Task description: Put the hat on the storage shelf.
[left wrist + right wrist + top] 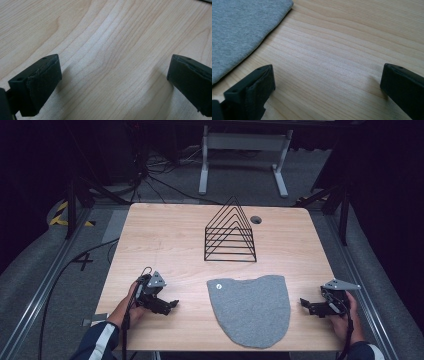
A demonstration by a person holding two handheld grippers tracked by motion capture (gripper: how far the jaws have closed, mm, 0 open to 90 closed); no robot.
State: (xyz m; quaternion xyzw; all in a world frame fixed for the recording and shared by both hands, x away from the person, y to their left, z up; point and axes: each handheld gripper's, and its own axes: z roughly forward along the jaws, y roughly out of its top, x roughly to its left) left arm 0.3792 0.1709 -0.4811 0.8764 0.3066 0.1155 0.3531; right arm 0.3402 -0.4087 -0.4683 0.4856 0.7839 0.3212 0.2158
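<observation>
A grey cloth (250,310) lies flat on the counter (165,245), rounded at its near edge, straighter at the far edge, a small white tag (218,286) near its far-left corner.

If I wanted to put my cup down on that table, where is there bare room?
The wood left of the wire rack is bare, and so is the strip between the rack and the table's right edge. The near side is crowded: grey cloth flanked by the left gripper and right gripper.
</observation>
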